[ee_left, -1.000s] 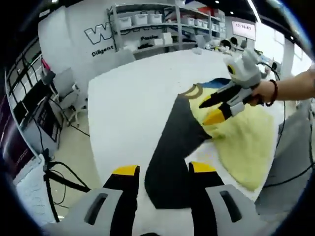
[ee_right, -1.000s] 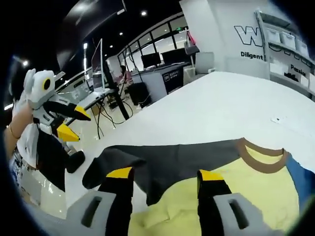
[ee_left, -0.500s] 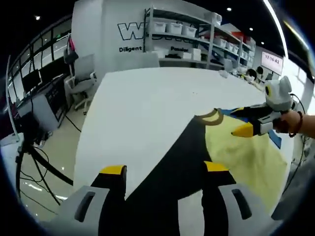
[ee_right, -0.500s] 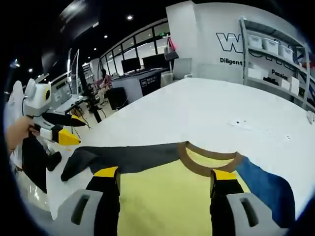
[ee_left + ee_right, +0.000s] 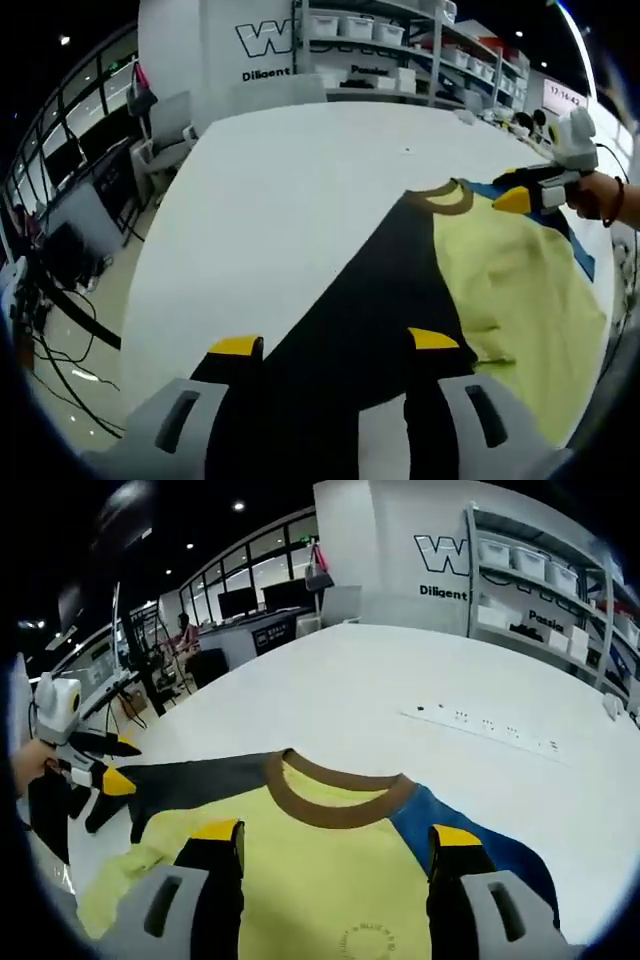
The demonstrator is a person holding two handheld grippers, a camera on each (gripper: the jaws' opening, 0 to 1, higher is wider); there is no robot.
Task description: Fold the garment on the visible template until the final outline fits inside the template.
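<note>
Sprawling across the broad white table (image 5: 420, 680), a yellow T-shirt with brown collar, one black sleeve and one blue (image 5: 320, 870) lies flat near the table's near edge. The left gripper (image 5: 335, 350) gapes empty over the black sleeve (image 5: 370, 300); the right gripper (image 5: 335, 835) hangs wide open, empty, above the shirt's chest.

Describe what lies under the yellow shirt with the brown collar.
The yellow shirt with brown collar lies spread on the white table, bare around it. Whatever is beneath the cloth, including any template, is covered.
</note>
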